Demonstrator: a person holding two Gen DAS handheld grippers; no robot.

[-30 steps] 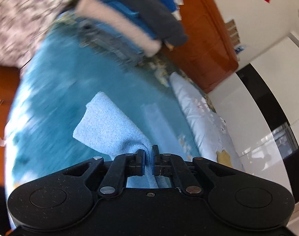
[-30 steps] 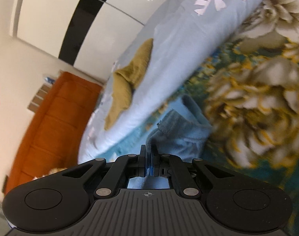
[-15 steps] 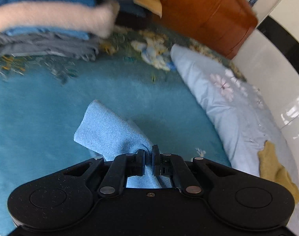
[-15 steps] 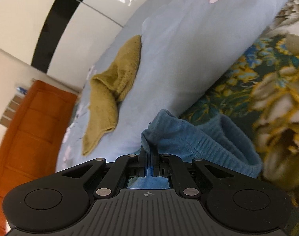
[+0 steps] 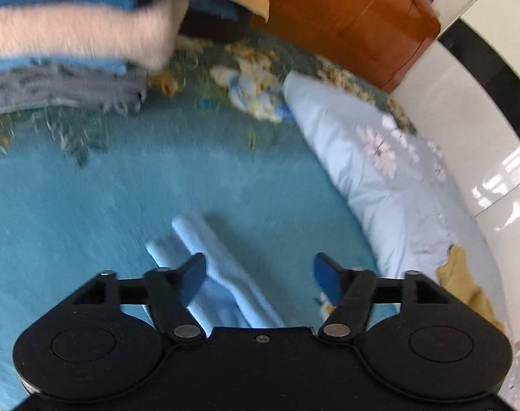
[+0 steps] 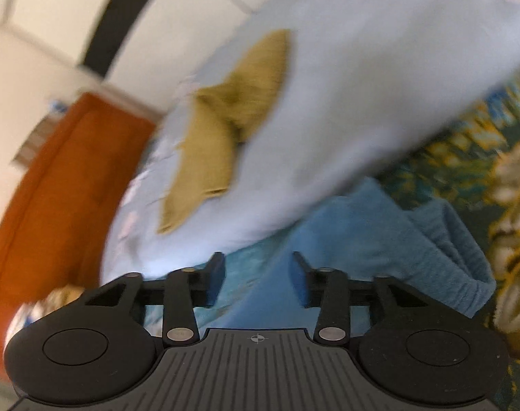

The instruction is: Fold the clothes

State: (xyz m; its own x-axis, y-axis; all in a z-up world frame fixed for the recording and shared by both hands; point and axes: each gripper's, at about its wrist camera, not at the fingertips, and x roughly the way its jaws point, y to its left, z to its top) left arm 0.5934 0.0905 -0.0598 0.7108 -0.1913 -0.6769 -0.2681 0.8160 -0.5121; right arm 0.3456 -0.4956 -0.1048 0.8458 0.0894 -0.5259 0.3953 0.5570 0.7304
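Note:
A light blue garment [image 5: 222, 274] lies in folds on the teal blanket [image 5: 88, 212], right below my left gripper [image 5: 260, 279]. Its jaws are opening, wide apart, and the pads no longer press the cloth. In the right wrist view the same blue garment [image 6: 380, 239], with a ribbed cuff at the right, lies under my right gripper [image 6: 258, 281]. Those jaws are opening too, and the cloth runs beneath the gap without being pinched. A stack of folded clothes [image 5: 61, 44] stands at the far left of the bed.
A pale blue flowered quilt [image 5: 390, 178] runs along the right of the bed, with a mustard-yellow garment [image 6: 222, 130] lying on it. An orange-brown wooden headboard [image 5: 345, 17] and a white wardrobe with a black stripe [image 5: 493, 78] stand behind.
Both grippers were shut on the blue garment and have let it go. The cloth has dropped flat onto the blanket. Both hands swung sideways over the bed before stopping.

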